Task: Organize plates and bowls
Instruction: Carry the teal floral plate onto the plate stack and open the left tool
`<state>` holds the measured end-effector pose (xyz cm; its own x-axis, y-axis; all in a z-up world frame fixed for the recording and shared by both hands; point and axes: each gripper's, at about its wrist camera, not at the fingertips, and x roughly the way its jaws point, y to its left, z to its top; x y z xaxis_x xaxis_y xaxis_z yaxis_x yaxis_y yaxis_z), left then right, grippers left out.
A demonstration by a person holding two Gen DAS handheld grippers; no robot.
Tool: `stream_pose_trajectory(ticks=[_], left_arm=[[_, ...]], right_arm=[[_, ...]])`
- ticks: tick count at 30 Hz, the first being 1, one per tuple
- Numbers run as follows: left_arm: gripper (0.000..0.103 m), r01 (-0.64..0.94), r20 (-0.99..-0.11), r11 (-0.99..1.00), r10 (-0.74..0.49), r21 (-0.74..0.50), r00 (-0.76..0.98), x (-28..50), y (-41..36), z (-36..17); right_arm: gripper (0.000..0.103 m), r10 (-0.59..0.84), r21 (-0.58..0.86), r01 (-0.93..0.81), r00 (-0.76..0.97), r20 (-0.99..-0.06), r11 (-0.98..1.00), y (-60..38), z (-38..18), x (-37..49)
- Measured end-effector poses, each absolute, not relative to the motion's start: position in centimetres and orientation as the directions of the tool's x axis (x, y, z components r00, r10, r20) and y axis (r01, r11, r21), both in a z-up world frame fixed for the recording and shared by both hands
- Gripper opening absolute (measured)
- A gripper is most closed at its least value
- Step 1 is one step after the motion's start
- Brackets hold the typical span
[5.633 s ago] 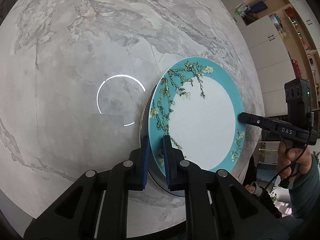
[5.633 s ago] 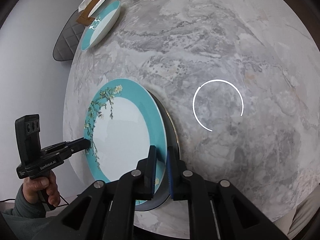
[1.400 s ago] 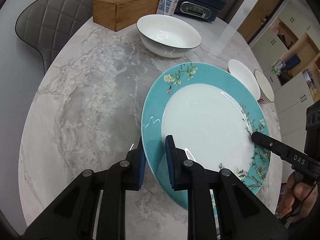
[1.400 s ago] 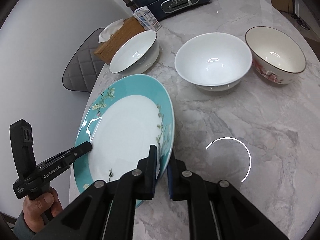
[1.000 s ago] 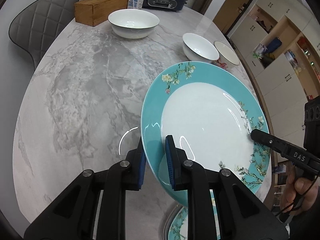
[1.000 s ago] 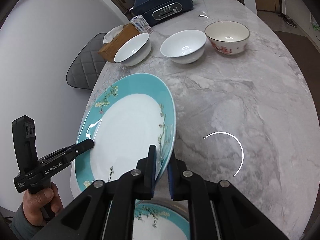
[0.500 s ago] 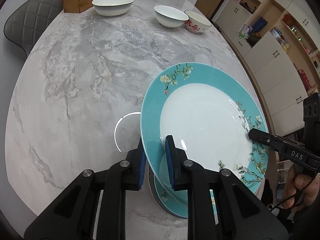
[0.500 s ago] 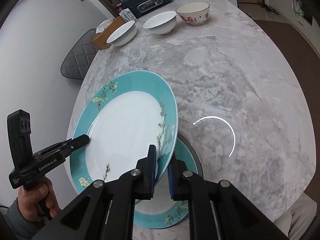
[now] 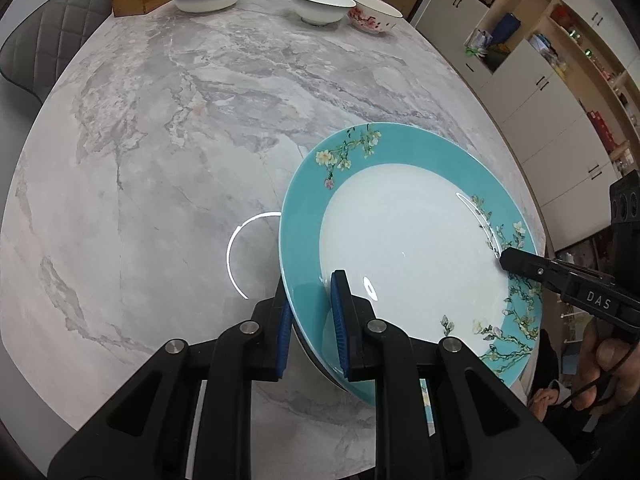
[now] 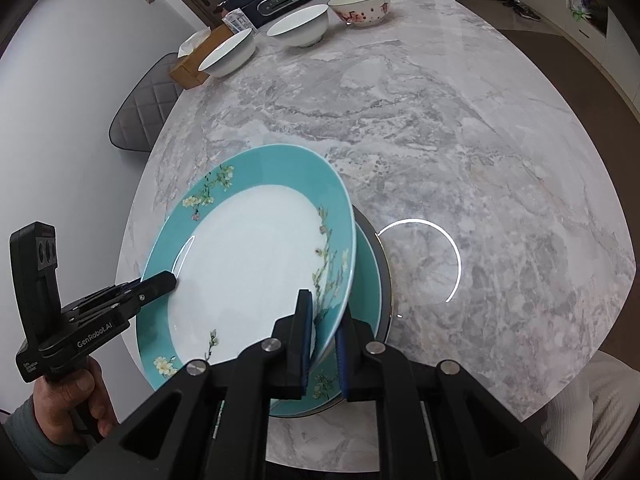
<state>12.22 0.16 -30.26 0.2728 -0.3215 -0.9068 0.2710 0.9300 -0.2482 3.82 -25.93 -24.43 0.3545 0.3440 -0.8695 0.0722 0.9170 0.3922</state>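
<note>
Left wrist view: the left gripper [image 9: 310, 312] clamps the teal plate's [image 9: 404, 240] near rim, angled down over the table [image 9: 160, 120]. Right wrist view alone shows a second plate [image 10: 366, 280] directly beneath; the right gripper [image 10: 322, 334] clamps the opposite rim.

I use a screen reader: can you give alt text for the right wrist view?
Both grippers, right gripper and left gripper, clamp opposite rims of a tilted teal plate above a second teal plate on a marble table; three bowls sit far back.
</note>
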Motion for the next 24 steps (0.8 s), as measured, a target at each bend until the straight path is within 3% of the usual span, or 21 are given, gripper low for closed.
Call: stream_pose_trajectory(ticks=[24], left_arm=[[0.018,0.272,-0.915,0.937,-0.293,-0.219,0.276,10.8,-0.1,-33.4]], right_arm=[[0.015,0.271,0.301,0.018,0.382,-0.883,0.953,-24.8,-26.6,1.9]])
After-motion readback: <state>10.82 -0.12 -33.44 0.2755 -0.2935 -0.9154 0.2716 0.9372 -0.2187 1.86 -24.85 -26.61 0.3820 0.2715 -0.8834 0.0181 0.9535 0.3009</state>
